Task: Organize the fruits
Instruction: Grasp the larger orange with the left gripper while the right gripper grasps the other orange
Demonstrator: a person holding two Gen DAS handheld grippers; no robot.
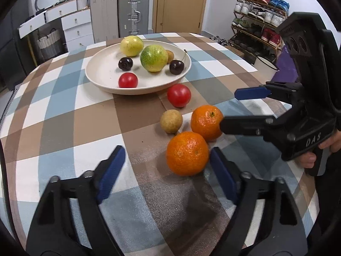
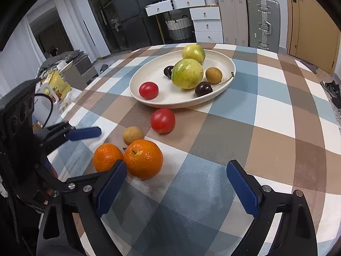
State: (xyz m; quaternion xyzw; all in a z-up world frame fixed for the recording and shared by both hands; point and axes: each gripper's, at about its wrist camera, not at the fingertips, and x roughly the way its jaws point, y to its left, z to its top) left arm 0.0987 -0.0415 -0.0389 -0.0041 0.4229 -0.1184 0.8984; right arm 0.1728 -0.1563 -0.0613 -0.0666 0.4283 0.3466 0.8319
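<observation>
A cream plate [image 1: 102, 72] [image 2: 149, 72] holds a yellow fruit [image 1: 131, 46], a green-yellow fruit [image 1: 153, 58] [image 2: 187, 73], two dark cherries [image 1: 125, 63], a small brown fruit [image 2: 213, 75] and a red tomato [image 1: 127, 80] [image 2: 148, 90]. On the cloth lie a second tomato [image 1: 179, 95] [image 2: 162, 120], a brown longan [image 1: 171, 121] [image 2: 132, 135] and two oranges, one [image 1: 187, 153] [image 2: 107, 156] by my left gripper, the other [image 1: 206, 122] [image 2: 143, 159] beside it. My left gripper [image 1: 168, 166] is open, its right finger beside the near orange. My right gripper [image 2: 177, 183] [image 1: 234, 108] is open and empty, its left finger next to the oranges.
The table wears a checked blue, brown and white cloth [image 1: 64, 128]. A shoe rack [image 1: 255, 21] stands right of the table, and drawers [image 1: 76, 27], suitcases [image 1: 133, 12] and a door [image 1: 179, 4] stand behind. A yellow bag [image 2: 55, 85] lies beyond the table's left edge.
</observation>
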